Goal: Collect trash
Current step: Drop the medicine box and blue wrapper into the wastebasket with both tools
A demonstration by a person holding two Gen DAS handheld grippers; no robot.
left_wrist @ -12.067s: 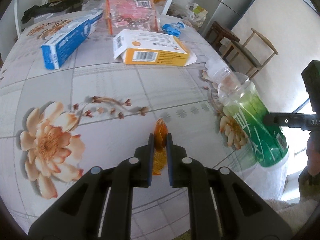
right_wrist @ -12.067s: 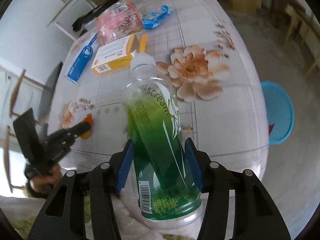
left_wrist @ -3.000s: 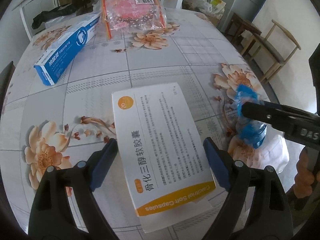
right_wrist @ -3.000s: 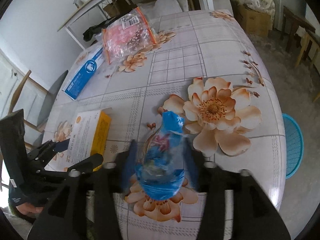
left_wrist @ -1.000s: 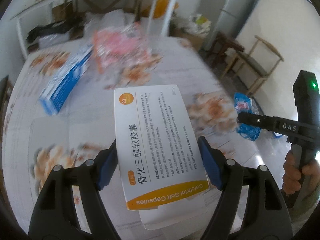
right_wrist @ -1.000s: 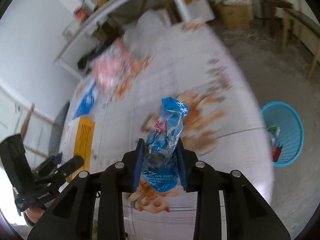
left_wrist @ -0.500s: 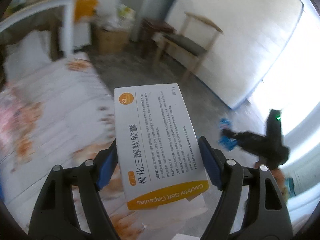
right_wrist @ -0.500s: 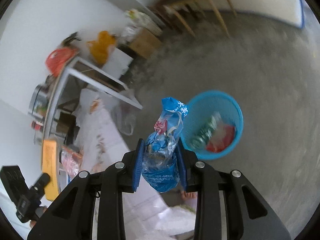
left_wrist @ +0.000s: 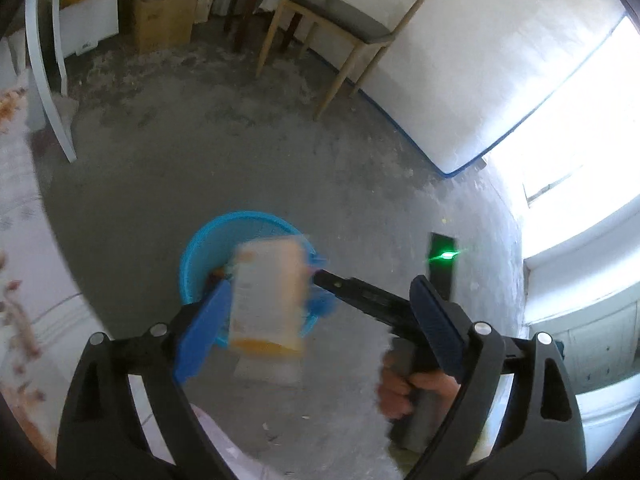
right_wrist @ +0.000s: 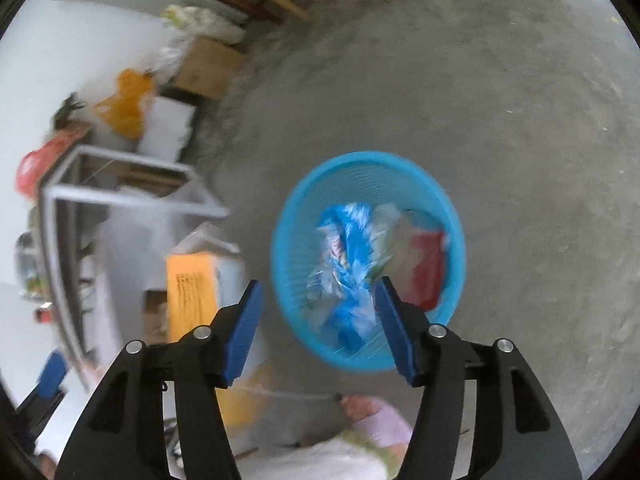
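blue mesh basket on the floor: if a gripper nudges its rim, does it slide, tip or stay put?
Probably slides or tips easily. The blue basket looks like thin mesh plastic, so likely light. Its load seems to be only wrappers and the blue wrapper, adding little weight. It stands free on bare concrete floor, nothing bracing it.

Trash over the blue basket
White-and-orange box, blurred, hangs tilted at its near rim; blue wrapper inside, left of red packet.

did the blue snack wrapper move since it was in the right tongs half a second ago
Yes. The blue wrapper has left the right tongs, whose jaws have just been opening, and dropped down into the blue basket on the floor.
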